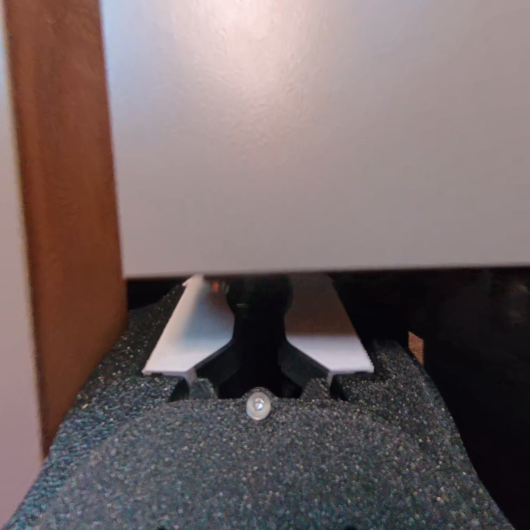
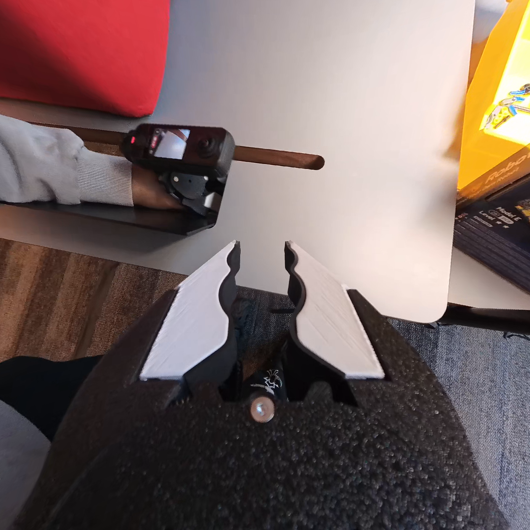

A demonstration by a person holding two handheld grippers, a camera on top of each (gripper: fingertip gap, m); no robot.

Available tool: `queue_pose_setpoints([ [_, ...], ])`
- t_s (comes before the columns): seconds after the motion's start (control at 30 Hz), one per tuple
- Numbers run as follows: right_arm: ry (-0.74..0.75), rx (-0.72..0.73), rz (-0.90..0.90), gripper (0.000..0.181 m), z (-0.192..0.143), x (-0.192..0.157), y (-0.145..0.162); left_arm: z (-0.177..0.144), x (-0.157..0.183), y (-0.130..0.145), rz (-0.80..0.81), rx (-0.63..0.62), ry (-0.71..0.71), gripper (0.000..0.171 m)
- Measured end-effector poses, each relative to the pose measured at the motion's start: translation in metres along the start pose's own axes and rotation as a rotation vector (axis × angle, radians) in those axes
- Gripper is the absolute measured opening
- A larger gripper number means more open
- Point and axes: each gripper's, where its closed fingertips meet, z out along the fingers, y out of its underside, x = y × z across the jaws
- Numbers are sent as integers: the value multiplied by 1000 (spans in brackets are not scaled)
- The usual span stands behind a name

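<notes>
In the left wrist view a white panel (image 1: 315,129) fills the space ahead, and a brown wooden bar (image 1: 66,200) runs along its left side. My left gripper (image 1: 258,279) reaches under the panel's lower edge. Its jaws stand apart with a dark gap between them, and the tips are hidden. In the right wrist view the left gripper (image 2: 200,198), with its camera (image 2: 177,149), is held by a hand in a grey sleeve (image 2: 57,172) beside the wooden bar (image 2: 275,162), above a black ledge (image 2: 114,218). My right gripper (image 2: 262,246) is open and empty over the near edge of the white tabletop (image 2: 358,143).
A red cushion (image 2: 80,51) lies at the far left. A yellow box (image 2: 502,100) sits on a dark box (image 2: 493,238) at the right. Below are wood flooring (image 2: 57,286) and grey carpet (image 2: 459,401).
</notes>
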Motion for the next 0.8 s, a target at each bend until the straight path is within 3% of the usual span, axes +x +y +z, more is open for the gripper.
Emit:
queue_pose_setpoints([
  [0.03,1,2,-2,29,-2,0,0,-7,-1,0,-6,22,-2,13],
  [0.07,4,6,-4,29,-4,0,1,-15,-3,0,-11,41,-19,1],
  [0.1,6,9,-3,29,-6,1,2,-24,-6,2,-16,54,-39,1],
  [0.27,-8,30,17,29,-13,0,15,-75,-6,-2,-99,110,-57,31],
  [0.53,-17,117,80,29,-47,4,71,-186,1,-74,-277,356,-230,60],
  [0.67,-13,193,86,29,-74,17,120,-200,44,-105,-397,451,-328,66],
  [0.8,-48,281,53,30,-94,40,181,-172,124,-125,-529,497,-376,65],
])
